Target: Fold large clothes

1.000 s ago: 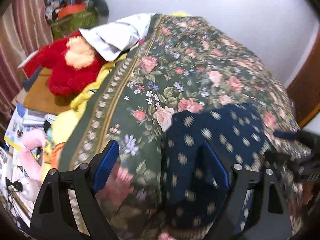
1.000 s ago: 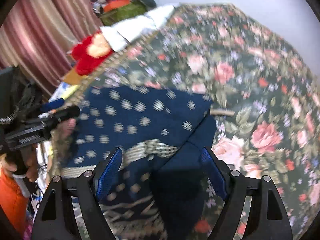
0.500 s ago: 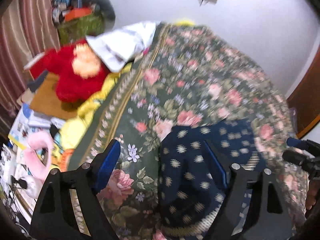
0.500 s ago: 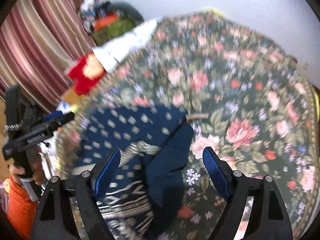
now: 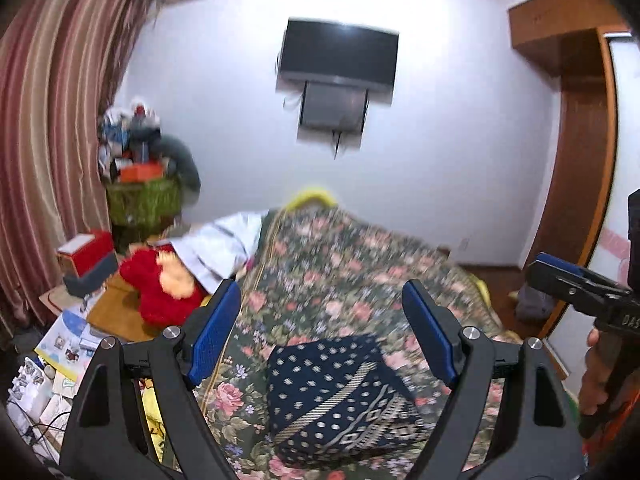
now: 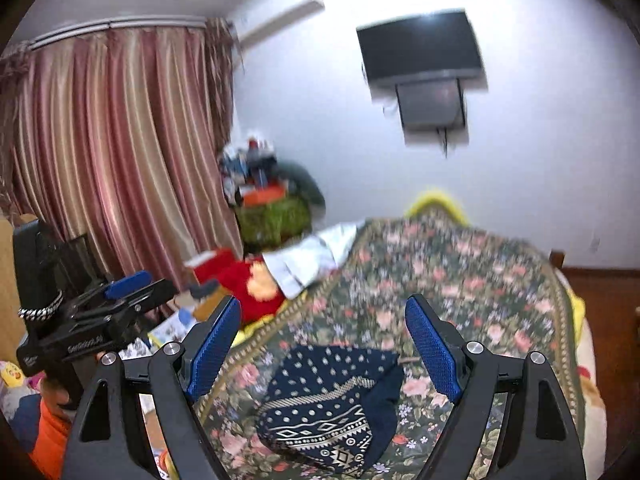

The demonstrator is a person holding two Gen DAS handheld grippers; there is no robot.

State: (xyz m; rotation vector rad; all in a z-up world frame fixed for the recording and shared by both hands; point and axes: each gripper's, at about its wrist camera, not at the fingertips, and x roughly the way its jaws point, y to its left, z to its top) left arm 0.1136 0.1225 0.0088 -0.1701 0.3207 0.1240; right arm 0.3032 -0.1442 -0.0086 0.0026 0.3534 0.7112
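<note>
While folded garment (image 5: 340,396) lies on bedspread (image 5: 360,272), both hand-held grippers (image 5: 322,334) (image 6: 320,340) gape wide, seemingly empty.

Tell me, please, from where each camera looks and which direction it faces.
Left wrist: sits on the left hand-held gripper, jaws open and empty; faces across the floral bedspread to the wall TV; the right hand-held gripper shows at the right edge.
Right wrist: sits on the right hand-held gripper, open and empty; faces the same way, more toward the striped curtain; the left hand-held gripper shows at left.
Both share the folded navy garment, red plush toy, bedspread and TV.
</note>
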